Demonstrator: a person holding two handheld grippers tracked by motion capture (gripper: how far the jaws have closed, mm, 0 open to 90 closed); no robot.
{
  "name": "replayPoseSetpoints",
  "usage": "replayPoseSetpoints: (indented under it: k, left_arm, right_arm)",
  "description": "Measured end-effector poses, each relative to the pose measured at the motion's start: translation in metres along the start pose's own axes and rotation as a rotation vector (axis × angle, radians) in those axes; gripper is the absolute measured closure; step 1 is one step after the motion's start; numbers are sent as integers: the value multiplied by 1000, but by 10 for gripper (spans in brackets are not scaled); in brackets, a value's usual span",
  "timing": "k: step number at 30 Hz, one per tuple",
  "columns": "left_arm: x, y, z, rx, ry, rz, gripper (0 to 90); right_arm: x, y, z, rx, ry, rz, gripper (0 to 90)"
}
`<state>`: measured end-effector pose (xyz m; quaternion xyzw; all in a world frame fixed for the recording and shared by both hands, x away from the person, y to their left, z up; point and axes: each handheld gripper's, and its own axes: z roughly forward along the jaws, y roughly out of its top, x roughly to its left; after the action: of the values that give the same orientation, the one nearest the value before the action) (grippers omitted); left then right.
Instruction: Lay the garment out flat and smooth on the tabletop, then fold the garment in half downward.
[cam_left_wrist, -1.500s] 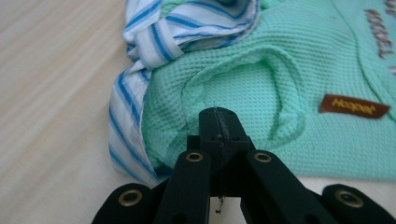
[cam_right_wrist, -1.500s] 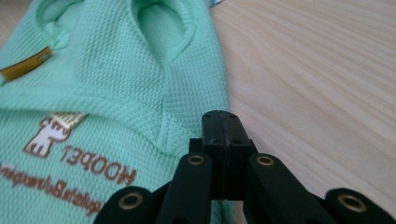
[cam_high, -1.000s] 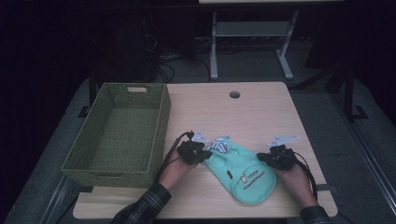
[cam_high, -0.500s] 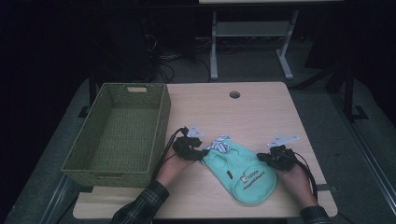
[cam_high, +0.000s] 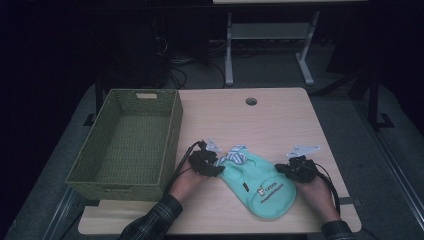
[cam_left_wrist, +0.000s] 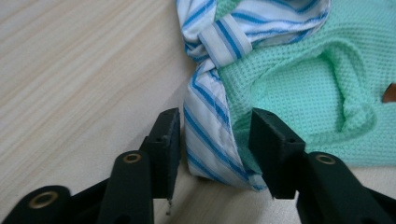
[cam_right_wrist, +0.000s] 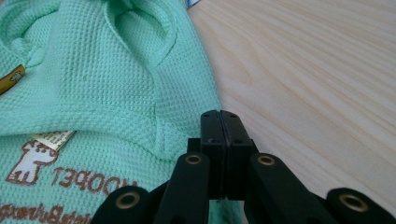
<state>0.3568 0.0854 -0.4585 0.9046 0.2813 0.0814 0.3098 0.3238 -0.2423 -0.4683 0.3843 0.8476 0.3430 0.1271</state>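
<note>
**Garment Held for Regrip at the Striped Trim**

The mint waffle-knit pet garment (cam_high: 260, 187) is laid flat on the table (cam_high: 280, 125), between the two grippers. The right gripper (cam_right_wrist: 219, 122) is clenched, jaws together, on the garment's edge, evidently to anchor the fabric. The left gripper (cam_left_wrist: 215, 140) is released; its jaws have just been closing, and the blue-striped trim (cam_left_wrist: 208, 140) lies between them with the pads not yet pressing. The green basket (cam_high: 125, 145) stands beyond the left gripper's outer side.
</note>
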Motion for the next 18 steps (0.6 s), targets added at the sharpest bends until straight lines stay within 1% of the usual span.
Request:
replayPoseSetpoints:
  k: [5, 7, 8, 10, 11, 13, 16, 18]
  left_arm:
    - [-3, 1, 0, 7, -8, 13, 644]
    - [-4, 1, 1, 0, -17, 8, 694]
    - [-4, 2, 0, 8, -19, 12, 714]
    - [-5, 3, 0, 11, -25, 18, 755]
    - [-6, 3, 0, 17, -23, 20, 766]
    - [-6, 3, 0, 22, -20, 26, 778]
    - [-6, 3, 0, 21, -21, 23, 780]
    - [-6, 3, 0, 19, -25, 19, 780]
  right_arm:
    - [1, 1, -2, 0, 11, 6, 888]
    - [3, 2, -5, -22, 19, 8, 888]
    - [5, 3, -7, -33, 27, 12, 888]
    - [9, 5, -9, -47, 47, 4, 888]
    - [11, 6, -9, -47, 56, 7, 888]
    - [17, 9, -8, -57, 74, -6, 888]
    - [26, 13, -6, -63, 100, -25, 888]
    - [32, 16, -4, -68, 118, -23, 888]
